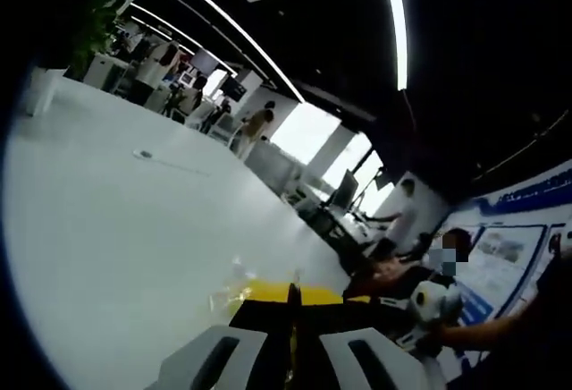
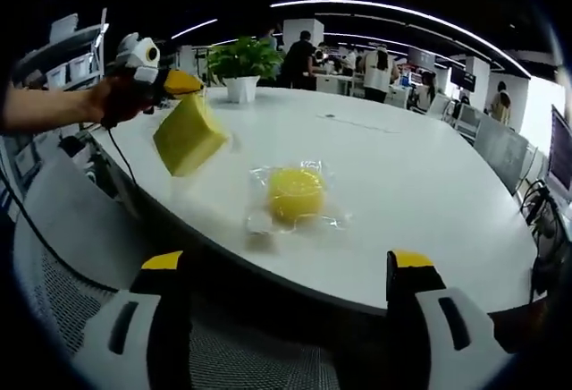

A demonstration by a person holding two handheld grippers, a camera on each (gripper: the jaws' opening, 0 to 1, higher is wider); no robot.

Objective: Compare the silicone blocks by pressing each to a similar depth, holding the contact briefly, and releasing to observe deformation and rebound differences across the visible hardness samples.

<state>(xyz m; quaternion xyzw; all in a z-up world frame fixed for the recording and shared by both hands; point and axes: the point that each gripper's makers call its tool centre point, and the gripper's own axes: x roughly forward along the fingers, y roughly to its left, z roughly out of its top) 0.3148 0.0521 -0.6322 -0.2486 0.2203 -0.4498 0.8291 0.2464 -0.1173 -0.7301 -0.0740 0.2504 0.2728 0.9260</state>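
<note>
- In the right gripper view, a person's hand reaches in from the left at about table height, holding the left gripper above the table's near-left edge.
- The left gripper carries a yellow silicone block clear of the white table. The block hangs tilted, one corner lowest, its long axis slanting up toward the gripper.
- In the left gripper view, the left gripper's two grey jaws sit close together with a thin yellow edge of the block pinched between them, so it is clamped on the block.
- A second sample, a round yellow silicone piece in a clear bag, lies flat on the table near its near edge, roughly midway along it and just right of the lifted block. Its shape gives no clear long axis.
- The right gripper is held low, in front of the table's near edge and pointing across it toward the bag. Its yellow-tipped jaws stand wide apart, holding and touching nothing.
- A potted plant stands at the far-left part of the table.
</note>
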